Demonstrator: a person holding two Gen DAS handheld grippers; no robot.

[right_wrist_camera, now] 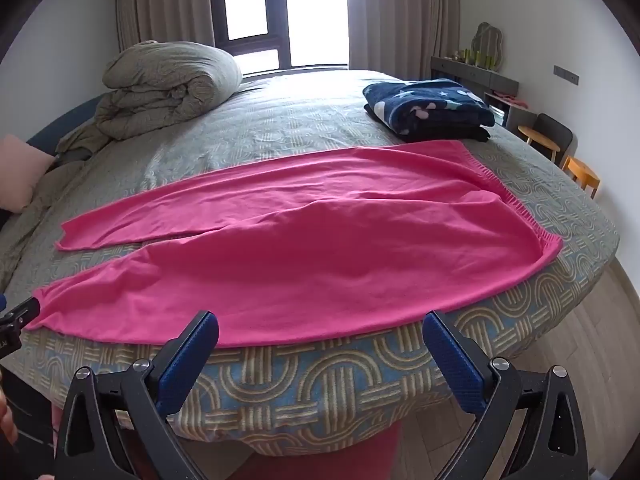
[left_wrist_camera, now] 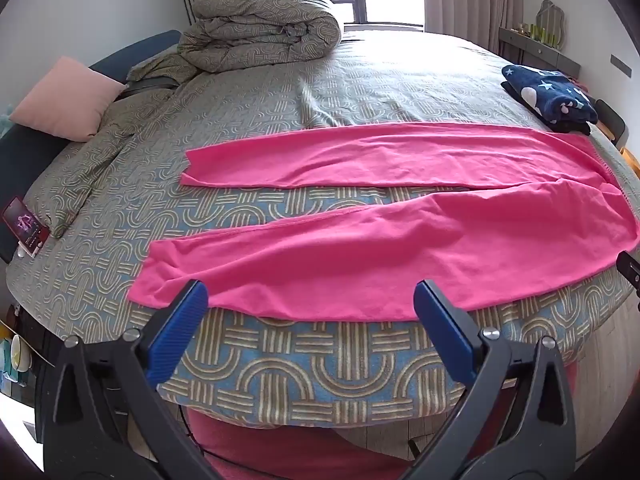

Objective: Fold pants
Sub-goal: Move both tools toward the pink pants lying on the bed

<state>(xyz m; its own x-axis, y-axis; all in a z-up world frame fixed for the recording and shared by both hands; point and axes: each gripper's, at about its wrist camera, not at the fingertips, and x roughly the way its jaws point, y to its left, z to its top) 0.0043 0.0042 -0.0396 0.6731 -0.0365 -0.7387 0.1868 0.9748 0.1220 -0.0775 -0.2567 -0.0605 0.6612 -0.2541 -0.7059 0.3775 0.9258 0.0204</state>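
Pink pants (left_wrist_camera: 360, 216) flat, label-free

Bedroom clutter around the bed

A rolled duvet (left_wrist_camera: 260, 24) sits at eleven o'clock, a pink pillow (left_wrist_camera: 66, 98) at nine, a starry navy blanket (right_wrist_camera: 430, 106) at two; phone (left_wrist_camera: 25, 226) on the bed's (left_wrist_camera: 280, 368) left edge.

pink pants (left_wrist_camera: 380, 236) flat on bed (left_wrist_camera: 280, 368) | left claw (left_wrist_camera: 311, 300) spread, empty
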